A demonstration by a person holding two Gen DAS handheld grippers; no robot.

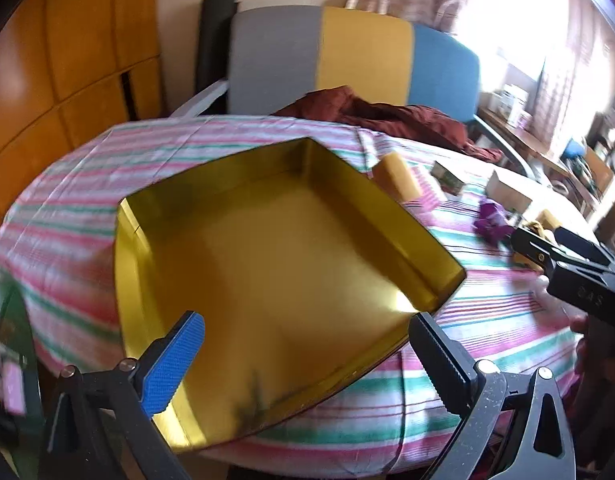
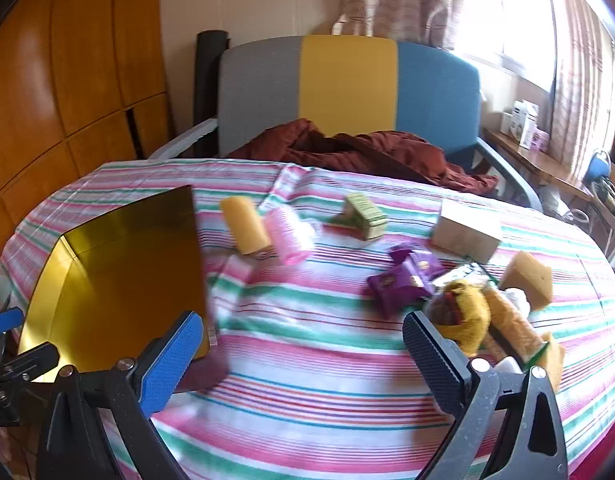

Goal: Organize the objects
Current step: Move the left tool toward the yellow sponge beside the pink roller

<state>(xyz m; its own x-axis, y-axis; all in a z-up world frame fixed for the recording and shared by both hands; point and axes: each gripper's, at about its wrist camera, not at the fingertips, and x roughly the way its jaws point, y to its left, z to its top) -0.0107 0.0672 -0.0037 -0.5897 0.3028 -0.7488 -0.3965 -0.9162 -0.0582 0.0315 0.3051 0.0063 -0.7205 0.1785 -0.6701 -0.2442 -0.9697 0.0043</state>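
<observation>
tin: gold tin, nothing in it, sits at the left end of the striped tabletop; looks tilted or shoved a bit in the right view, blur makes it hard to say

loose stuff: all to the right of the tin, well apart from it. yellow roll touching a pink roll, green box, tan box, purple packets, then a pile by the right edge with a yellow toy and a sponge

left tool: left tool hangs right over the tin's near rim, fingers spread wide, holding nothing

right tool: right tool is over bare cloth between tin and pile, also spread wide and empty; its right finger is just beside the toy

step: my guess is the very start, tin is placed and nothing's been packed yet

next: probably the right tool swings over to the toy or the packets, closes on one and carries it left into the tin. the pile is crowded, so it needs a clean pick on one item

background: chair with a red cloth behind the tabletop
</observation>
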